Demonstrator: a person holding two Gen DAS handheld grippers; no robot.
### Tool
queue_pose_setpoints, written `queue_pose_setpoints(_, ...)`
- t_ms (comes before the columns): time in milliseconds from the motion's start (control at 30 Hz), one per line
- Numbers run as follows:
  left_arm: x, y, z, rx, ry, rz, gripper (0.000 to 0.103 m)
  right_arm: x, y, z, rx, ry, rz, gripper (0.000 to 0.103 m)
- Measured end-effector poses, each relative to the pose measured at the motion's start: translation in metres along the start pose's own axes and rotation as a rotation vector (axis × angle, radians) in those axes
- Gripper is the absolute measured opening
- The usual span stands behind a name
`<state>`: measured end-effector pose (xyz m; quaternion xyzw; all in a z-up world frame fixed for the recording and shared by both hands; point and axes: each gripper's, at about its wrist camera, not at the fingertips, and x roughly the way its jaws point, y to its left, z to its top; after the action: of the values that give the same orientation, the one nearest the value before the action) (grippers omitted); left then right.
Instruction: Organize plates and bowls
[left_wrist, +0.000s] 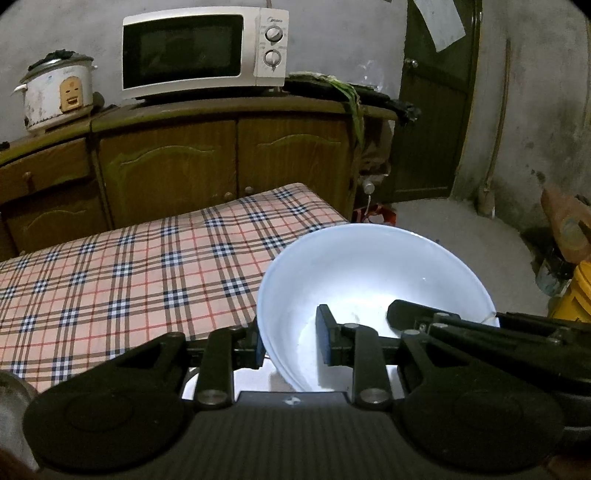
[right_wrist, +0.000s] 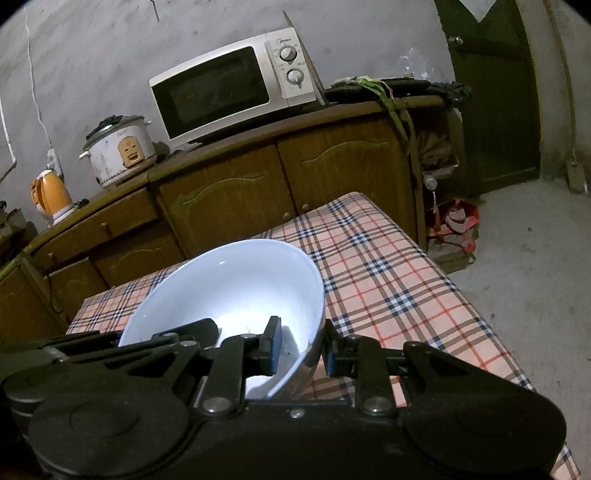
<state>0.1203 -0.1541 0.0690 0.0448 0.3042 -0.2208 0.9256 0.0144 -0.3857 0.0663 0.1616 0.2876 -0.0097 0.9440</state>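
A white bowl (left_wrist: 369, 269) (right_wrist: 229, 280) is held tilted between both grippers, above the near part of the plaid-covered table (left_wrist: 129, 266) (right_wrist: 388, 280). My left gripper (left_wrist: 291, 343) is shut on the bowl's left wall, one finger inside and one outside. My right gripper (right_wrist: 303, 350) is shut on the opposite wall in the same way. Each wrist view also shows the other gripper's finger reaching into the bowl: the right one (left_wrist: 406, 314) and the left one (right_wrist: 199, 328). Something white shows under the left fingers, and I cannot tell what it is.
A wooden cabinet (left_wrist: 236, 158) stands behind the table with a microwave (left_wrist: 199, 51), a rice cooker (left_wrist: 55, 92) and an orange kettle (right_wrist: 51, 195) on top. A dark door (right_wrist: 491, 103) and bare floor (right_wrist: 535, 258) lie to the right. A yellow object (left_wrist: 576, 295) sits low at the right.
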Motion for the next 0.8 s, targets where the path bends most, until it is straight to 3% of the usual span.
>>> queue_pose_setpoints(800,-0.010,0.009,-0.017,-0.013,0.023,0.034,0.028,0.000,0.016,-0.017,-0.035,0.046,0.027,0.030)
